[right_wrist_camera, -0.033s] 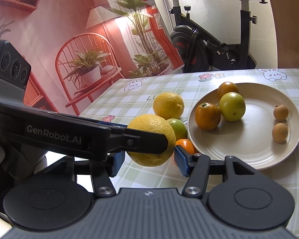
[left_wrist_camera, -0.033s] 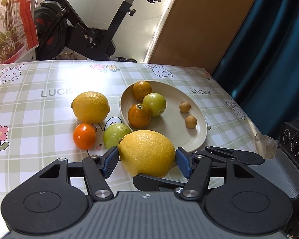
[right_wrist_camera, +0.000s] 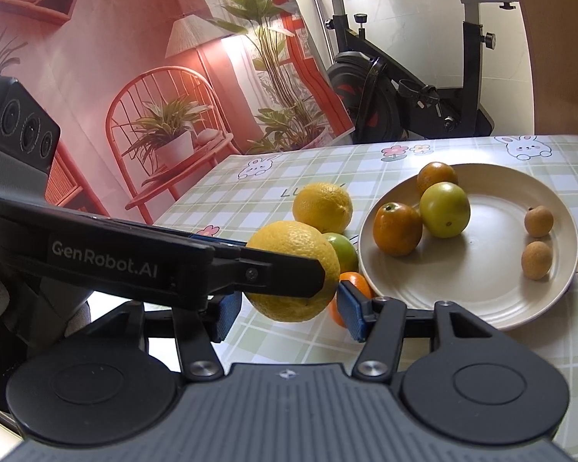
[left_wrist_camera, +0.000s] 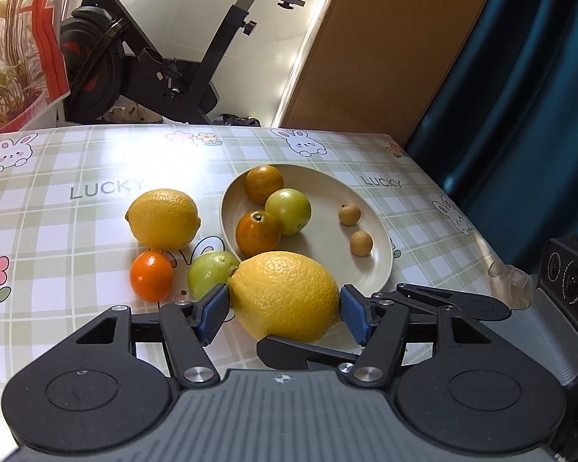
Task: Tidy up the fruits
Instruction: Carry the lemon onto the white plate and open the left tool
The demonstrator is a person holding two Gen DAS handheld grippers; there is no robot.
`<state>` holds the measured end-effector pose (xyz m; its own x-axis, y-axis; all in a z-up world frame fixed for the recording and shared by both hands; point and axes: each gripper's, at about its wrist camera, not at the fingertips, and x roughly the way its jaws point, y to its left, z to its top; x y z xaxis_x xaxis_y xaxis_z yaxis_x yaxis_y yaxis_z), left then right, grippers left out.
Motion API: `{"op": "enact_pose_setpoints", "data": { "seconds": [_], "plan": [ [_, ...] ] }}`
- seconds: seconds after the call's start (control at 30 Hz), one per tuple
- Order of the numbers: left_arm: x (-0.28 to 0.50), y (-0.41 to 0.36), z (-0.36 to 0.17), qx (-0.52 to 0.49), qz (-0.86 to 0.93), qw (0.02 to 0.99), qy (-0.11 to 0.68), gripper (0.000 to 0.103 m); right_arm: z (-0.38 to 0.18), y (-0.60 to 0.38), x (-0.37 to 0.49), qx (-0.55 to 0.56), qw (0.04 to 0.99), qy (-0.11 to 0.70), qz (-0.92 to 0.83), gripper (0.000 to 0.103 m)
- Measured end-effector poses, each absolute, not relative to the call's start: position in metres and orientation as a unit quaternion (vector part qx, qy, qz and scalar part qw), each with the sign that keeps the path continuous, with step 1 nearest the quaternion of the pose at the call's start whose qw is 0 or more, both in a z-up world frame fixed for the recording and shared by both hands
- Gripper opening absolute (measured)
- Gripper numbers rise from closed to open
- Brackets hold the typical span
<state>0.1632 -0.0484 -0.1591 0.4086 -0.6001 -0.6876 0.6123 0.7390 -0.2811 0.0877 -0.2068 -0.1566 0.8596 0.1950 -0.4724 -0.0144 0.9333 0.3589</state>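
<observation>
A big yellow lemon (left_wrist_camera: 285, 296) hangs just above the tablecloth, in front of the beige plate (left_wrist_camera: 377, 269). My left gripper (left_wrist_camera: 285, 310) is shut on it end to end, both blue pads against the peel. My right gripper (right_wrist_camera: 289, 312) comes in from the side and its pads press the lemon (right_wrist_camera: 289, 246) across its width. One of its black fingers (left_wrist_camera: 300, 350) passes under the fruit. The plate holds two dark oranges, a green fruit (left_wrist_camera: 289, 210) and two small brown longans. A second lemon (left_wrist_camera: 163, 219), a small orange (left_wrist_camera: 150, 275) and a green fruit (left_wrist_camera: 208, 273) lie left of the plate.
The checked tablecloth ends at the right beside a dark blue curtain (left_wrist_camera: 520, 115). An exercise bike (left_wrist_camera: 154, 57) stands behind the table's far edge. A red wall poster (right_wrist_camera: 135, 96) fills the left side in the right wrist view.
</observation>
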Motion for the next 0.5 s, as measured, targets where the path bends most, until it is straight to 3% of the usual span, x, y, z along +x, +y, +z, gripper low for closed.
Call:
{"op": "enact_pose_setpoints", "data": {
  "seconds": [0.5],
  "plan": [
    [0.18,-0.113,-0.143,0.026,-0.379,0.836,0.396,0.065,-0.141,-0.264,0.081,0.187,0.956,0.228,0.014,0.058]
  ]
}}
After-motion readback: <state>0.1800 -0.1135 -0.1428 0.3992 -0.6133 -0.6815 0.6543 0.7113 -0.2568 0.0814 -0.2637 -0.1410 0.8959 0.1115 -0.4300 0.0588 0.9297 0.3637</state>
